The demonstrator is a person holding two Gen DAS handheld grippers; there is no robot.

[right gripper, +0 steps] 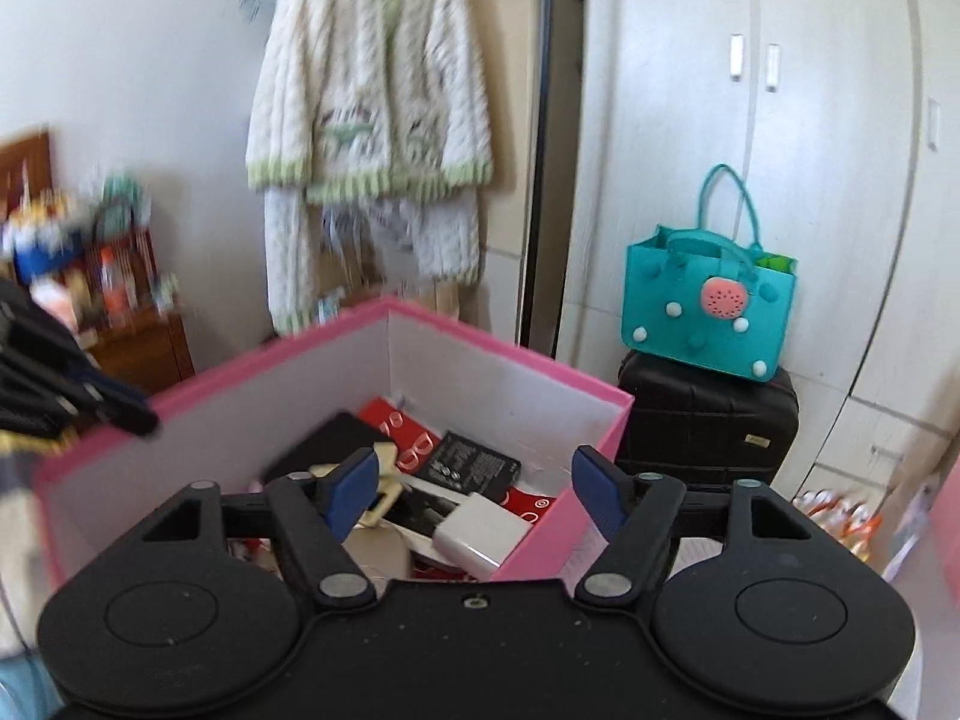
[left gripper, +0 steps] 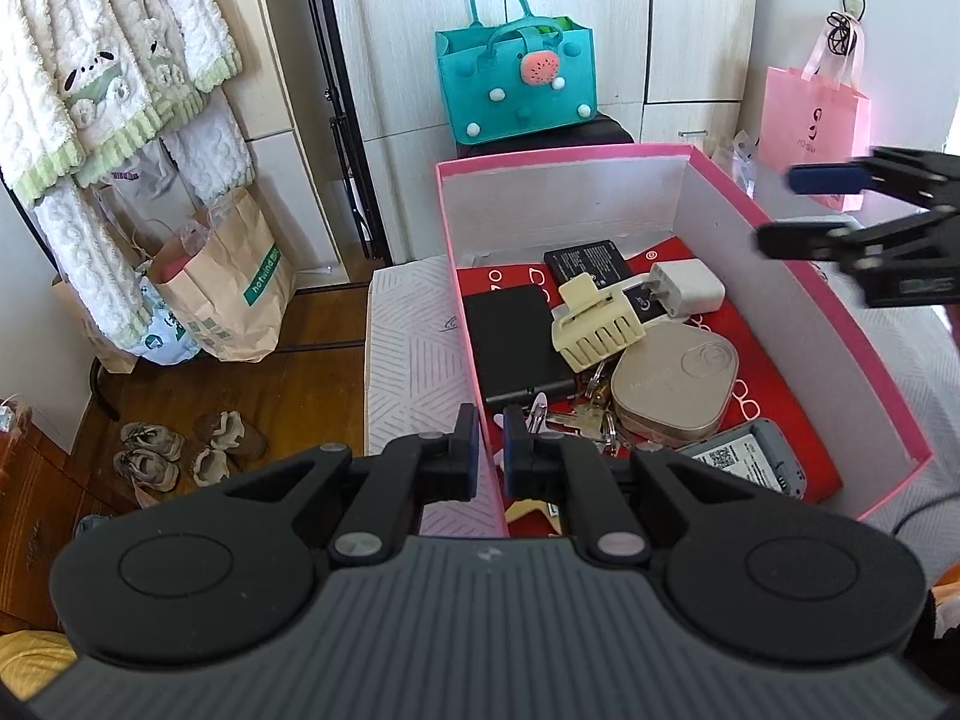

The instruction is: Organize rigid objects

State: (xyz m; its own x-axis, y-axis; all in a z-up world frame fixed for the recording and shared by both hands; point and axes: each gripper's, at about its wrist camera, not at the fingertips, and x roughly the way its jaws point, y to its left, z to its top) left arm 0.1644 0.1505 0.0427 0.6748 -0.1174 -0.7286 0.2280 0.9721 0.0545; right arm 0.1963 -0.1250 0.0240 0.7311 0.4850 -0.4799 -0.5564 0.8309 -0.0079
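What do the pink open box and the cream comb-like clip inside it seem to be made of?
The pink open box looks like cardboard: thin flat walls, matte white inside, sharp folded corners. The cream comb-like clip appears to be moulded plastic: smooth, slightly glossy, with stiff even teeth. Neither can be confirmed by sight alone.

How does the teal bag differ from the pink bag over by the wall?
The teal bag looks like felt, dotted with pompoms and a watermelon slice; the pink bag is plain with a small dark print. The teal bag stands on a black suitcase, while the pink bag hangs by ribbon handles. The teal bag has thick looped handles, the pink bag thin ones. Both are open-topped totes.
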